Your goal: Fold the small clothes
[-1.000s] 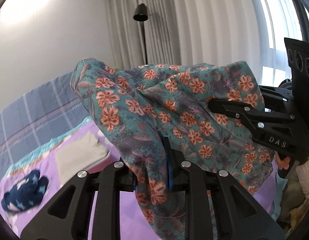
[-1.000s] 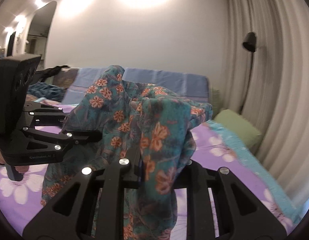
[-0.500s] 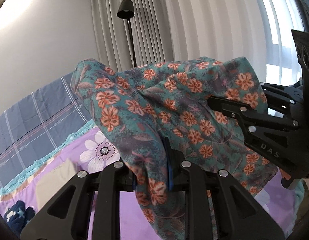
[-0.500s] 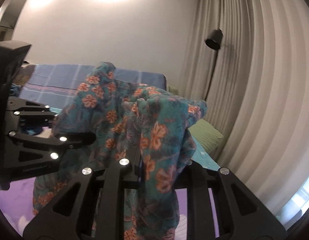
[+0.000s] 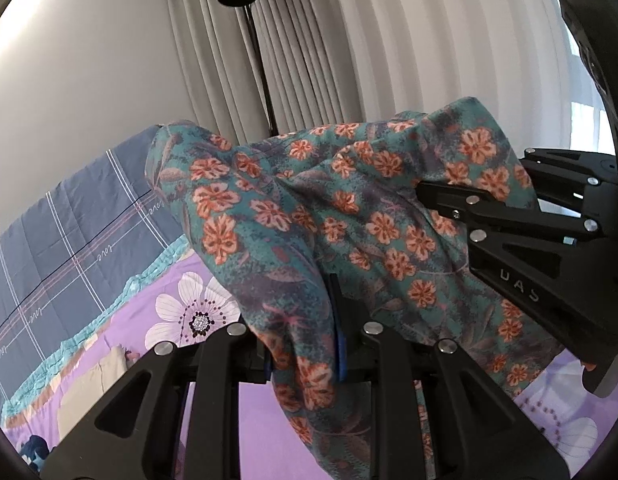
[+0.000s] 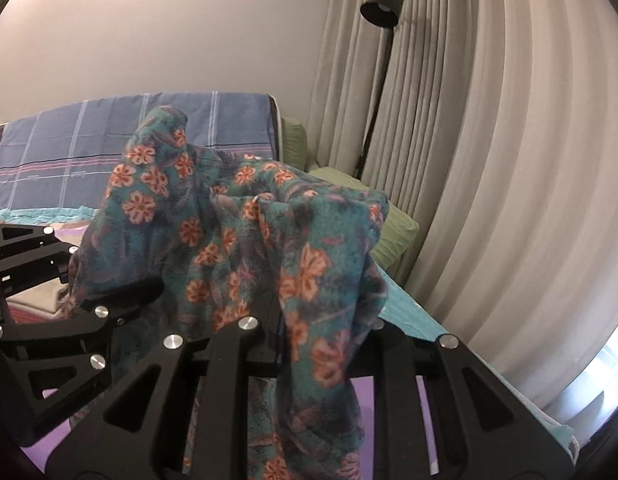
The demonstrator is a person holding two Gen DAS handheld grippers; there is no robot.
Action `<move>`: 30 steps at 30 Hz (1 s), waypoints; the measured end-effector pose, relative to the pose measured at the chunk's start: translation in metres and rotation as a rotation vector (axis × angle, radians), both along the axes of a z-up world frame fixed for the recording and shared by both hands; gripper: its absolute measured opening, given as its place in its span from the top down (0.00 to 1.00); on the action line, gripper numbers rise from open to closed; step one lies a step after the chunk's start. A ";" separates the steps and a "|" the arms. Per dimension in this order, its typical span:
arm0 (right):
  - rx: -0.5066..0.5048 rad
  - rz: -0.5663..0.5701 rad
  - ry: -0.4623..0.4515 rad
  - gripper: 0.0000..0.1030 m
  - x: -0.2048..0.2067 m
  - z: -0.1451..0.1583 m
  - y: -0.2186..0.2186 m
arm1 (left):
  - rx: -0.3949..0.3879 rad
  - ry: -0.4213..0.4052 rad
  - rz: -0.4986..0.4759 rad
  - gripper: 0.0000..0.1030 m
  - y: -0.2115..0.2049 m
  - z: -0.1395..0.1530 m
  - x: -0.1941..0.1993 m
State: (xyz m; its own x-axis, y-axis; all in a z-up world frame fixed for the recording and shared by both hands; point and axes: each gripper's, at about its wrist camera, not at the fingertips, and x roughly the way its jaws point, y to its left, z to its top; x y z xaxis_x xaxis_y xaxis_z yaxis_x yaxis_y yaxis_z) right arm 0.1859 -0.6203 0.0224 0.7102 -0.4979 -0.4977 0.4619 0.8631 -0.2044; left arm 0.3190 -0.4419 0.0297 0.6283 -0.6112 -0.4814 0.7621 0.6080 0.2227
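Both grippers have the same piece of clothing pinched up in the air over the bed, a teal floral garment [image 5: 349, 216] with orange flowers. The left gripper [image 5: 303, 338] has its jaws nearly together with a bunched fold of the fabric clamped between the blue pads, and the right gripper [image 6: 315, 320] is the same, narrow gap, cloth squeezed in it. In the left wrist view the right gripper [image 5: 521, 216] comes in from the right side with the cloth draped over its tip.

The garment hangs stretched between the two grips, so its long axis runs roughly sideways from one gripper to the other, and the loose part dangles down toward the purple flowered bedsheet [image 5: 253, 432]. Hard to say whether the bottom hem touches the sheet, the gripper bodies hide it.

Near the bed's left edge in the left view there's a folded beige cloth [image 5: 91, 392] and a dark blue patterned item [image 5: 35, 446]. A blue plaid blanket [image 5: 69, 248] lies toward the head end, a green pillow [image 6: 389, 228] sits by the curtain side, and a black floor lamp [image 6: 379, 8] stands against the curtains [image 6: 489, 160]. Open sheet under the garment.
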 end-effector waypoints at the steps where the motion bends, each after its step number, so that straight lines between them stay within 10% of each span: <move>1: 0.001 -0.006 0.006 0.82 0.005 -0.003 -0.004 | 0.002 0.000 0.002 0.78 -0.001 -0.001 0.002; 5: 0.000 -0.034 0.024 0.82 0.012 -0.015 -0.006 | 0.016 -0.011 0.014 0.76 -0.008 -0.011 0.012; 10: -0.032 -0.147 0.048 0.78 0.033 -0.039 -0.015 | 0.101 -0.092 0.160 0.37 -0.023 -0.040 0.022; 12: -0.065 -0.249 0.067 0.40 0.037 -0.054 -0.022 | 0.119 -0.108 0.221 0.29 -0.021 -0.050 0.024; 16: 0.128 -0.338 0.241 0.35 0.037 -0.115 -0.051 | 0.191 0.116 0.145 0.28 -0.018 -0.094 0.031; 21: 0.368 -0.362 0.321 0.32 0.022 -0.162 -0.079 | 0.314 0.084 0.105 0.30 -0.024 -0.137 0.011; 30: 0.200 -0.426 0.380 0.21 0.025 -0.161 -0.064 | 0.262 0.159 0.161 0.28 -0.016 -0.138 0.021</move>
State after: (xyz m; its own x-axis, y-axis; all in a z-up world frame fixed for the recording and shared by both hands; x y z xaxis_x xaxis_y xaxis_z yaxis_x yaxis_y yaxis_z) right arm 0.2106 -0.6839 -0.1384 0.2231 -0.5695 -0.7911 0.7015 0.6573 -0.2753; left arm 0.3399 -0.4580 -0.1086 0.6110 -0.3528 -0.7087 0.6986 0.6614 0.2730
